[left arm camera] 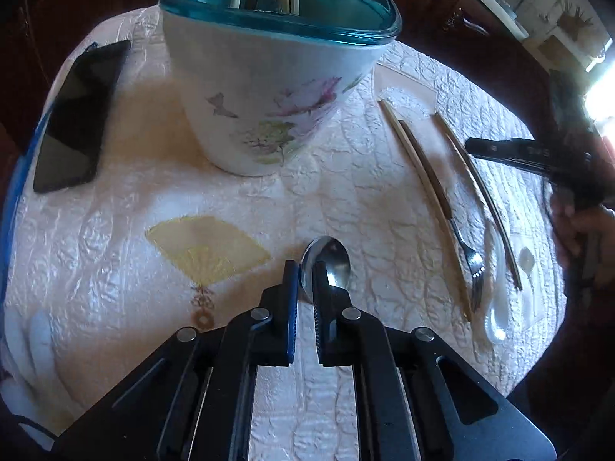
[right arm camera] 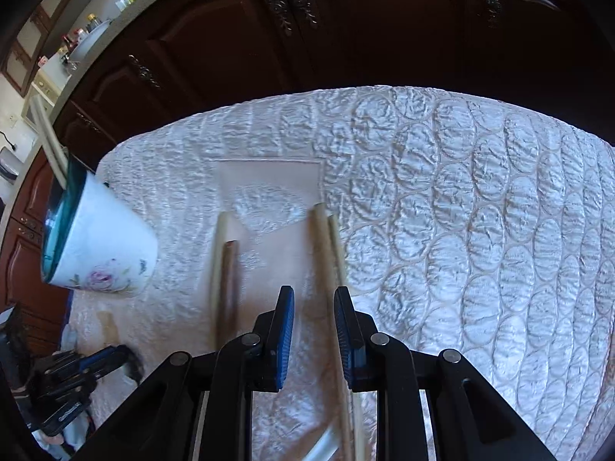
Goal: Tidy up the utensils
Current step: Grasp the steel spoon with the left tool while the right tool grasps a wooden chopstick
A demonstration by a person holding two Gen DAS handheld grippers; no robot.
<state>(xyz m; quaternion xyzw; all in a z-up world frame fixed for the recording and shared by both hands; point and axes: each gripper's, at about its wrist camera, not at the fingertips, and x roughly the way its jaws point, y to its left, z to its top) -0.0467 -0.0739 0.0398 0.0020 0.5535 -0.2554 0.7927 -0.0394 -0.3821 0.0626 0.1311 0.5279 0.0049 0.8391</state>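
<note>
In the left wrist view my left gripper (left arm camera: 305, 288) is shut on a metal spoon (left arm camera: 330, 261); the spoon's bowl sticks out beyond the fingertips. Behind it stands a white flowered cup (left arm camera: 265, 96) with a teal rim, holding several sticks. To the right lie a wooden-handled fork (left arm camera: 442, 199), pale chopsticks (left arm camera: 480, 192) and a white ceramic spoon (left arm camera: 496, 296). In the right wrist view my right gripper (right arm camera: 314, 299) is open, jaws a little apart above a pair of pale chopsticks (right arm camera: 324, 253) that run under its right finger. The fork's brown handle (right arm camera: 230, 288) lies to their left.
A black phone (left arm camera: 77, 115) lies left of the cup on the quilted white cloth (left arm camera: 115, 249). Dark wooden cabinets (right arm camera: 307, 38) stand beyond the table's far edge. The cup (right arm camera: 103, 249) and my left gripper (right arm camera: 77, 368) show at the left of the right wrist view.
</note>
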